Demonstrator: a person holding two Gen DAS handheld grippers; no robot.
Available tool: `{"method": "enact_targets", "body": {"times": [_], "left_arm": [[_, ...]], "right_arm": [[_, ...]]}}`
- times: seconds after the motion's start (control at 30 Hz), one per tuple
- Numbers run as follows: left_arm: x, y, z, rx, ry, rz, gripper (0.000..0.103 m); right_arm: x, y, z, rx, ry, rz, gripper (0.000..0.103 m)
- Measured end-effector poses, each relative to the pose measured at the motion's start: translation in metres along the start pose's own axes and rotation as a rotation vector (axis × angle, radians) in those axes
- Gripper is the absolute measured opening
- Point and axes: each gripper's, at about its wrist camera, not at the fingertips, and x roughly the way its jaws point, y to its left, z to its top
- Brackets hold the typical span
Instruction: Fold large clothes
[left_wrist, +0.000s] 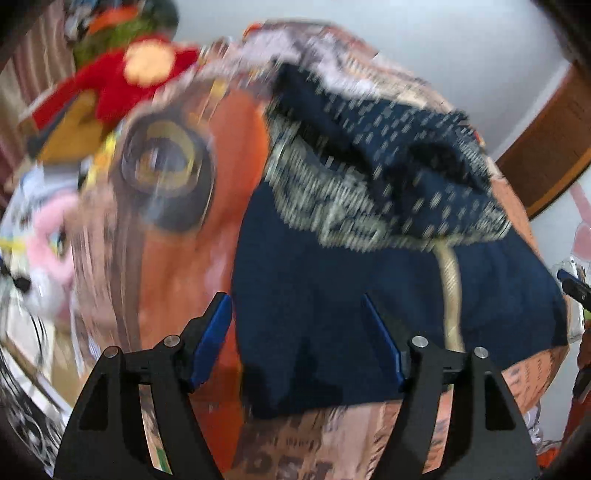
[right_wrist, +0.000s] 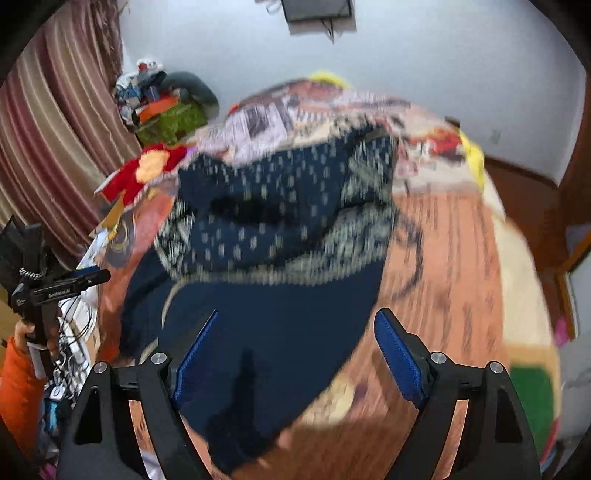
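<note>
Motion blur smears the navy patterned garment (left_wrist: 388, 280); its pale print is unreadable. Lettering on the printed bedcover (left_wrist: 177, 266) beneath the garment is illegible and cut off by the lower edge.

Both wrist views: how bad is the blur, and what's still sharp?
Left wrist view: heavy motion smear across the navy garment and the printed bedcover; only the left gripper, jaws open, is crisp. Right wrist view: same smear on the garment, the far wall less so; the right gripper is sharp, open, casting a shadow on the cloth. Both: strong fisheye bending, dark corners.
</note>
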Motion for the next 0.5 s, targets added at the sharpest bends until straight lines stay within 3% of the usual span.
{"method": "enact_targets", "body": {"times": [0.1,0.33,0.5], "left_arm": [[0.014,0.012,-0.022,-0.034,0.062,0.003,0.071],[0.048,0.027,-0.058,-0.139,0.162,-0.030,0.071],[0.057,0.026,-0.067,-0.140,0.129,-0.033,0.071]], "right_arm": [[0.011,-0.008,-0.023,0.056,0.057,0.024,0.083],[0.002,-0.001,-0.042,0.040,0.010,0.032,0.083],[0.007,0.005,-0.040,0.030,0.011,0.042,0.081]]}}
